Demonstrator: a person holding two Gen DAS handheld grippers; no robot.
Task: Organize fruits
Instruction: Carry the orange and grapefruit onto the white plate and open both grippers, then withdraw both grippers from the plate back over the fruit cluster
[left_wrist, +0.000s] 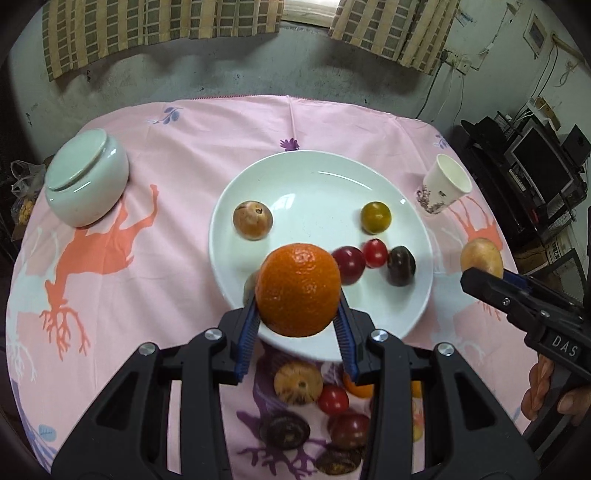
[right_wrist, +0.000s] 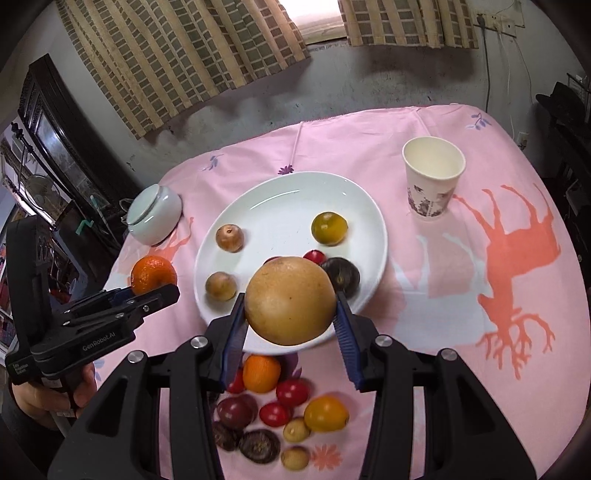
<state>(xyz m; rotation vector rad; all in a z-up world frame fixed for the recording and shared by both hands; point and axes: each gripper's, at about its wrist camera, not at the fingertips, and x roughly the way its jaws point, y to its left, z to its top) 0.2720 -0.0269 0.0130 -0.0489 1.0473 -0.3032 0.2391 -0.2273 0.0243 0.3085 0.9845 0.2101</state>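
My left gripper (left_wrist: 297, 312) is shut on an orange (left_wrist: 297, 290), held above the near rim of the white plate (left_wrist: 317, 173). My right gripper (right_wrist: 290, 319) is shut on a large tan round fruit (right_wrist: 290, 301), also above the plate's (right_wrist: 280, 192) near edge. On the plate lie a brown fruit (left_wrist: 253, 219), a yellow-green fruit (left_wrist: 376, 217), a dark red plum (left_wrist: 349, 265), a red tomato (left_wrist: 375, 253) and a dark purple fruit (left_wrist: 401, 266). Several loose fruits (right_wrist: 280, 413) lie on the pink cloth below the grippers. From each wrist view the other gripper shows at the side: right (left_wrist: 476, 277), left (right_wrist: 162, 293).
A white lidded jar (left_wrist: 86, 177) stands at the far left of the table. A paper cup (left_wrist: 445, 182) stands to the right of the plate. The pink patterned tablecloth (right_wrist: 498, 258) covers the table. Shelves with electronics (left_wrist: 535, 162) stand beyond the right edge.
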